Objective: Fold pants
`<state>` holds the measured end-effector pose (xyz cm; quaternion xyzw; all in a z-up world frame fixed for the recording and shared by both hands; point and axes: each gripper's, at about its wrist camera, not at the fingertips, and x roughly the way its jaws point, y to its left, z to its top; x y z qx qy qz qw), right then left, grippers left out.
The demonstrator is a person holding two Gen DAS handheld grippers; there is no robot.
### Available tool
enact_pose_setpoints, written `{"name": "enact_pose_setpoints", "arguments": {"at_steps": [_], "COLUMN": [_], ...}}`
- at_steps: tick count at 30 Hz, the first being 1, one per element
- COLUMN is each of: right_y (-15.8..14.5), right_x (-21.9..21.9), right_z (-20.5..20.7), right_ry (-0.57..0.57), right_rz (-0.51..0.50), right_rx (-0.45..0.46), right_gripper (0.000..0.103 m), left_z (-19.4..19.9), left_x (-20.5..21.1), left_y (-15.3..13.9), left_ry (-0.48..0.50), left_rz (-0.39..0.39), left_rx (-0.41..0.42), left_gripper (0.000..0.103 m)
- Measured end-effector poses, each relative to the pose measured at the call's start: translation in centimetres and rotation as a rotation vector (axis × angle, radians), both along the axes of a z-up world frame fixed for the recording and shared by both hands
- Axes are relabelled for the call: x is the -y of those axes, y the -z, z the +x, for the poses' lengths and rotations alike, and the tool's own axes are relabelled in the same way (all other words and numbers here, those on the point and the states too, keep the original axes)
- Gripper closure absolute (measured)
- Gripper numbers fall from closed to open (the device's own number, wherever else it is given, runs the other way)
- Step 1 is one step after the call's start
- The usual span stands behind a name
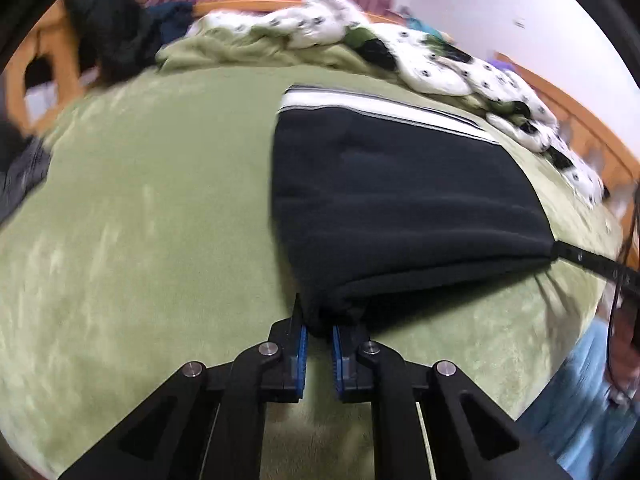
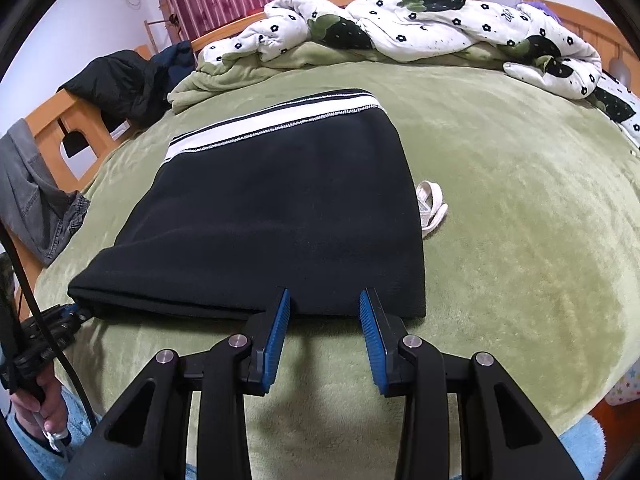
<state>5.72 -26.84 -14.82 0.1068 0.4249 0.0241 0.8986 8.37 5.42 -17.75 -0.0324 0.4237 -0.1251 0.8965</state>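
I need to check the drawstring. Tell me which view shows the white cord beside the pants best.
The right wrist view. There the white cord lies looped on the green blanket, at the right edge of the black pants, in sharp focus. In the left wrist view the cord does not show; the pants cover that side.

I find no legible text, brand, number or sign in either wrist view. One candidate entry only: dark script-like marks on the flower-print duvet (image 2: 508,14), at about one o'clock in my right wrist view, too small and distorted for me to read. The same duvet (image 1: 440,68) in my left wrist view is blurred and yields nothing readable.
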Motion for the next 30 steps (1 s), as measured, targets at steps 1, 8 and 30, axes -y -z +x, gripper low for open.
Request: {"name": "enact_pose_setpoints", "arguments": {"at_steps": [1,8,30], "right_y": [0.3,0.6,1.4], "right_x": [0.0,0.0,-0.6], "right_z": [0.1,0.2,3.8], "right_ry": [-0.001,-0.049,-0.085], "right_rz": [0.002,-0.054,-0.198], "right_rx": [-0.006,-0.024,0.064], "right_gripper": [0.066,0.066,0.052], "left_z": [0.0,-1.9,1.5], "left_x": [0.2,-0.1,3.6], "left_y": [0.7,-0.4,-1.3], "left_ry": [-0.005,0.011,-0.002], "left_rz": [0.004,0.017,0.046], "left_rx": [-0.025,-0.051,0.034], "left_gripper": [0.092,0.087,0.072]}}
